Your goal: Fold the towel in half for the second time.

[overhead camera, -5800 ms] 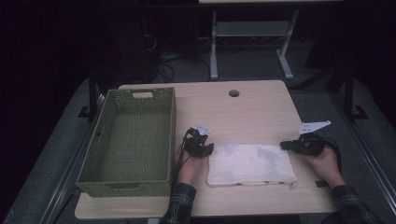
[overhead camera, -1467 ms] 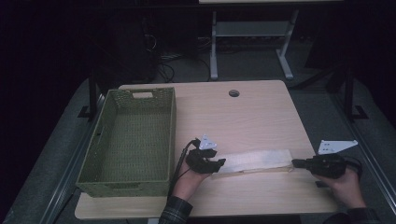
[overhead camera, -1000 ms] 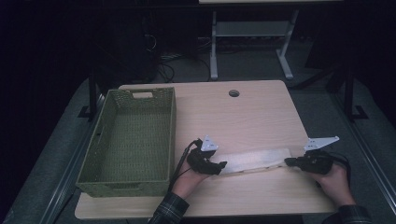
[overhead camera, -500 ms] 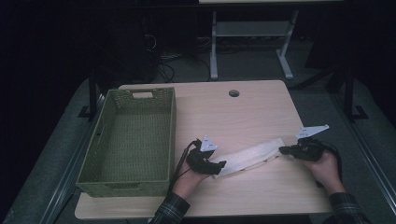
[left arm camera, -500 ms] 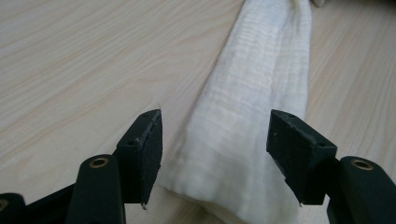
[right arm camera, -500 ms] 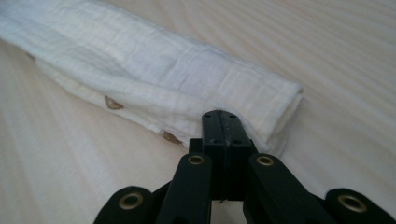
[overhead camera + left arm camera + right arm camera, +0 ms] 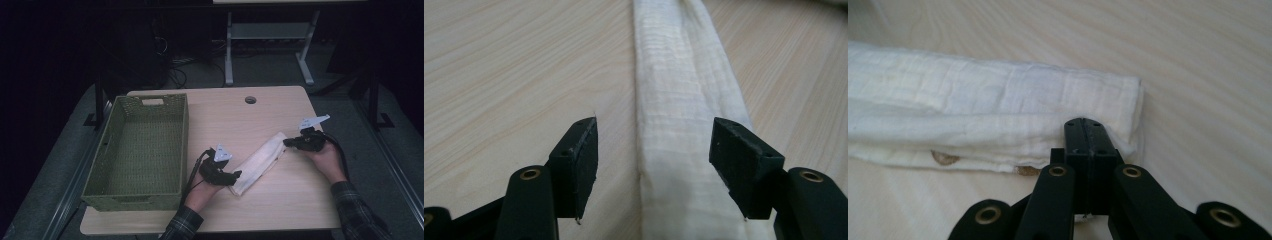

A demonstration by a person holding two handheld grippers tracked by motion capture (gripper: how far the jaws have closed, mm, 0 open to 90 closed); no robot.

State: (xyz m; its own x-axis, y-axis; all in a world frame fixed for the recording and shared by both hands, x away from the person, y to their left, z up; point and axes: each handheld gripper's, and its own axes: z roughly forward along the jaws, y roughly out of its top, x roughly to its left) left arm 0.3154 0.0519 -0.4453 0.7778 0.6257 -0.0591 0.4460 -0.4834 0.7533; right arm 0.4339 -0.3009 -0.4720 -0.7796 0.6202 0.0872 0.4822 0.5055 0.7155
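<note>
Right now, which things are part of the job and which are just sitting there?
In the job:
- folded white cloth, lying slantwise on the table
- right gripper, shut on the cloth's far end
- left gripper, open, jaws either side of the near end

Probably idle:
- green basket, empty, left of the cloth; may be where the cloth goes
- metal stand behind the table
</note>
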